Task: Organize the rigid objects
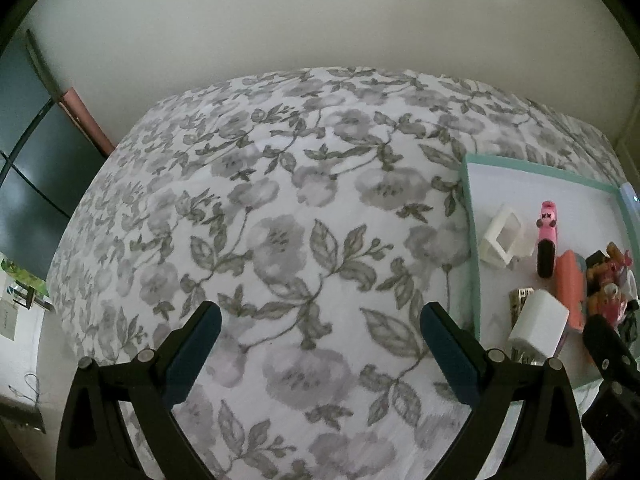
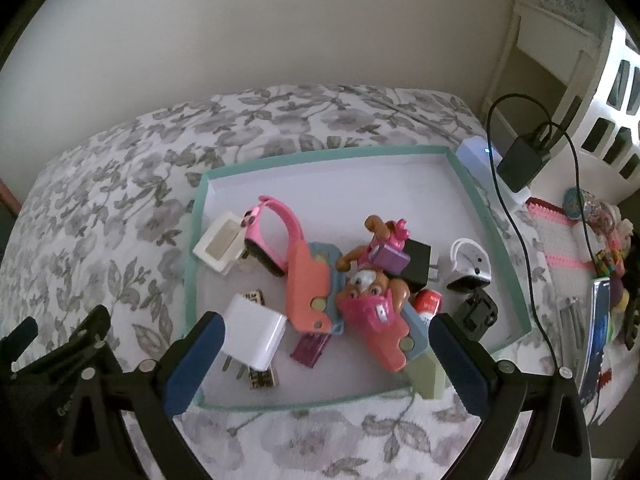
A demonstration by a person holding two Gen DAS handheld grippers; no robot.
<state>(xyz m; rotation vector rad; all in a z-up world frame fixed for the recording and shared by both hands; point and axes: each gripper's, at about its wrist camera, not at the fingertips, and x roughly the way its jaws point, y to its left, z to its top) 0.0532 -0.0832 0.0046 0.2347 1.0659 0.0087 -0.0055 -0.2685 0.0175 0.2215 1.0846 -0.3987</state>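
The small hard things lie heaped in a shallow teal-rimmed tray (image 2: 486, 216) on the flowered bedspread (image 1: 280, 200): a white wall charger (image 2: 256, 334), a white open frame (image 2: 220, 246), a pink watch (image 2: 272, 236), a salmon case (image 2: 308, 292), a toy dog (image 2: 372, 288), a black plug (image 2: 418, 266) and a few smaller bits. Everything sits inside the rim but jumbled, pieces overlapping — which fits a pile gathered and waiting to be sorted as well as one just collected into the tray; the pictures do not settle which. The right gripper (image 2: 324, 332) hovers over the tray's near edge, jaws spread wide and holding nothing; the left gripper (image 1: 320, 320) hangs over bare bedspread beside the tray, likewise spread and empty. The purple piece (image 2: 310, 350) under the case is half covered, and the left view cuts off the tray's right side — the things near the red-capped item (image 2: 428, 300) are too tangled to name.
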